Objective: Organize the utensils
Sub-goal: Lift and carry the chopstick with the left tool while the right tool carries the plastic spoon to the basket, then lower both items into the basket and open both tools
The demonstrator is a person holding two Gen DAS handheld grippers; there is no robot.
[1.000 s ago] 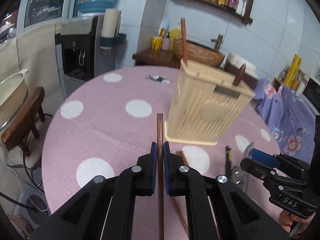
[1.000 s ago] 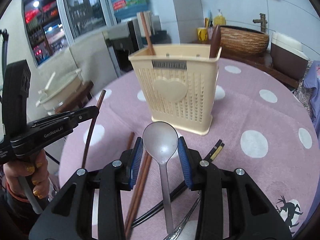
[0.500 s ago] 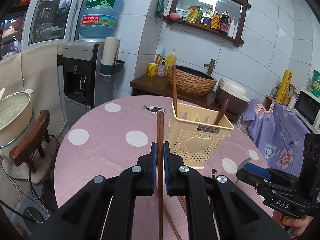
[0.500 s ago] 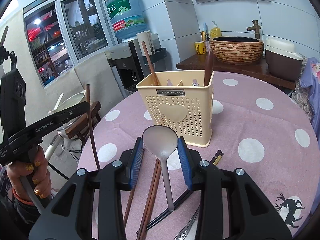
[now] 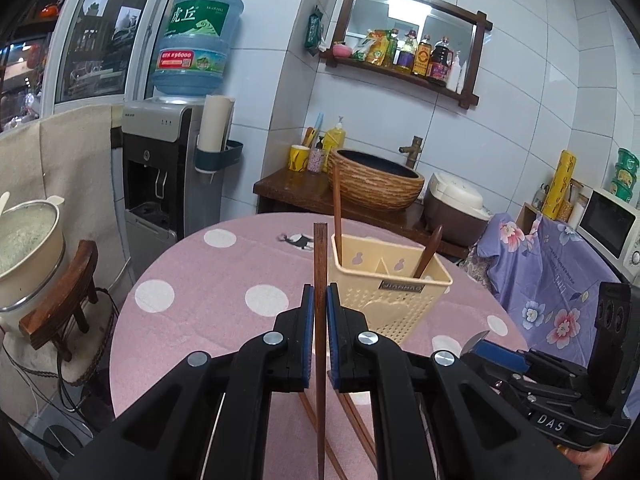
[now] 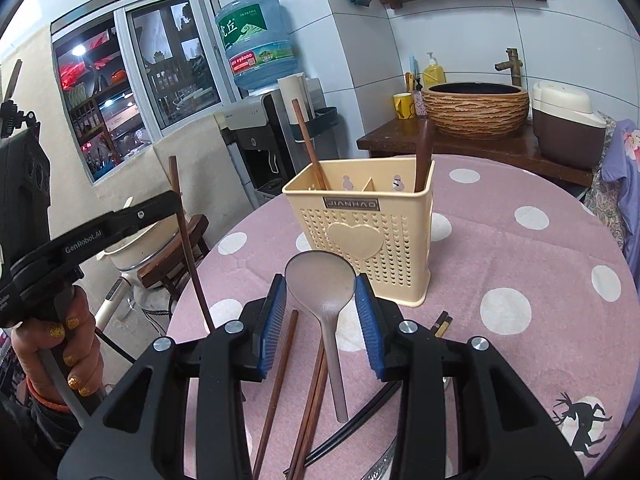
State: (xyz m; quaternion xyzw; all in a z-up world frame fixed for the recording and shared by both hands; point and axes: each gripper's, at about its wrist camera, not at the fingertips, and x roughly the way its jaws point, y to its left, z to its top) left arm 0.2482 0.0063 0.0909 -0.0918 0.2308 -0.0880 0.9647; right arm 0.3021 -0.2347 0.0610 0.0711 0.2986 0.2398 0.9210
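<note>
The left gripper [image 5: 317, 336] is clamped on a wooden chopstick [image 5: 319, 264], held nearly upright above the table [image 5: 208, 280], its long axis vertical. The utensil holder [image 5: 390, 292] stands just ahead and slightly to its right, near the table's middle, open top up, so this arm looks the nearer for a drop-in. The right gripper [image 6: 321, 320] hangs wide apart over a metal spoon [image 6: 322, 288] lying toward the near edge.
</note>
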